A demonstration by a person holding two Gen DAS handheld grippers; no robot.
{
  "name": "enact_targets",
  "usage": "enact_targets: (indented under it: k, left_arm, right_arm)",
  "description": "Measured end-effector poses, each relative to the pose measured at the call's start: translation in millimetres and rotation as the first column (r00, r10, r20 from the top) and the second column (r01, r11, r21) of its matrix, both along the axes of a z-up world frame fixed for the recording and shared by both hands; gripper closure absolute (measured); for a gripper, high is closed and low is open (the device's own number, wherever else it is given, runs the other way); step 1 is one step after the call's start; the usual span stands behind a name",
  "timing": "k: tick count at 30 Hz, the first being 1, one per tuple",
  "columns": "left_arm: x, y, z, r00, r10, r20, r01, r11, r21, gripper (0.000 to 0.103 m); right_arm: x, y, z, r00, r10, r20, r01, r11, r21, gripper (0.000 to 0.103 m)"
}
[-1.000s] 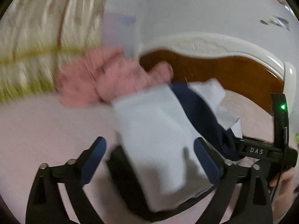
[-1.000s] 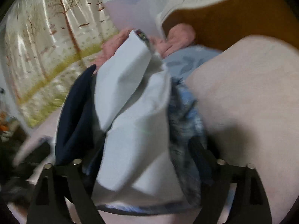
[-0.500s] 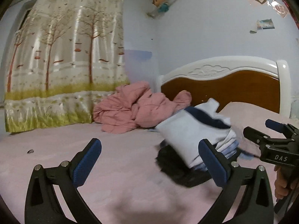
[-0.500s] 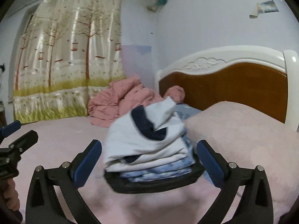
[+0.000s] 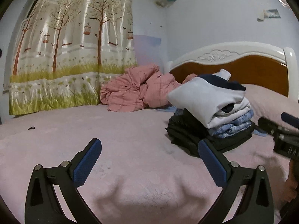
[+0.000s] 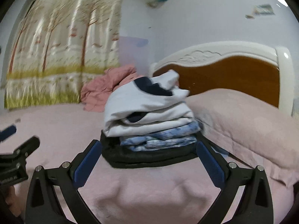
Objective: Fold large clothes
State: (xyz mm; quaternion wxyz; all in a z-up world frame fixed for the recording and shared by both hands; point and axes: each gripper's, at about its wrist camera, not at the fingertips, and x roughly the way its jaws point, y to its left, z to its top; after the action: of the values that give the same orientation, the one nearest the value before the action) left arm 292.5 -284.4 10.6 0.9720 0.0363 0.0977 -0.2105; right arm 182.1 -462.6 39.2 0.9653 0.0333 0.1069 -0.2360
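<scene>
**Both grippers released, folded stack left on the bed**

Your left gripper (image 5: 149, 160) has its blue-padded fingers (image 5: 87, 161) spread wide with nothing between them, hovering over bare pink bed sheet (image 5: 130, 130). Your right gripper (image 6: 148, 161) is released too, its fingers (image 6: 86, 162) splayed to either side of the stack's base without gripping it.

A second ago the white garment filled both views between the fingers; half a second ago you had already let go, and since then both grippers have drawn back a little further, so the pile now sits smaller and farther ahead.

The white-and-navy garment (image 6: 147, 110) lies folded on top of the pile, above a blue patterned piece (image 6: 158, 140) and a black garment (image 6: 149, 156) at the bottom. The stack rests on the bed just beside the pink pillow (image 6: 243, 123), in front of the wooden headboard (image 6: 233, 72).

Behind it a crumpled pink quilt (image 5: 136, 91) lies against the tree-print curtain (image 5: 65, 56). The right-wrist view is motion-blurred.
</scene>
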Motion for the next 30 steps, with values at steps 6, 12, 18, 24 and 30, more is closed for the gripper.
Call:
enact_targets:
  k: [6, 12, 18, 24, 30]
  left_arm:
    - [-2, -1, 4, 1.000, -0.002, 0.014, 0.002, 1.000, 0.005, 0.000]
    - [-2, -2, 4, 1.000, -0.003, 0.010, 0.003, 1.000, 0.004, 0.000]
    - [-3, 1, 4, 1.000, -0.006, 0.009, 0.006, 1.000, 0.007, 0.000]
    - [-5, 3, 5, 1.000, -0.009, 0.014, 0.008, 1.000, 0.013, 0.000]
    - [-6, 8, 5, 1.000, -0.011, 0.003, 0.011, 1.000, 0.011, 0.000]
  right_arm:
    - [-2, -4, 5, 1.000, -0.013, 0.002, 0.013, 1.000, 0.014, 0.000]
    - [0, -8, 5, 1.000, -0.012, -0.008, 0.012, 0.999, 0.035, 0.000]
    - [5, -3, 3, 1.000, -0.009, -0.027, 0.009, 1.000, -0.007, 0.000]
    - [6, -3, 2, 1.000, -0.012, -0.021, 0.012, 1.000, -0.002, 0.000]
    - [6, -3, 2, 1.000, -0.011, -0.019, 0.011, 1.000, -0.013, 0.000]
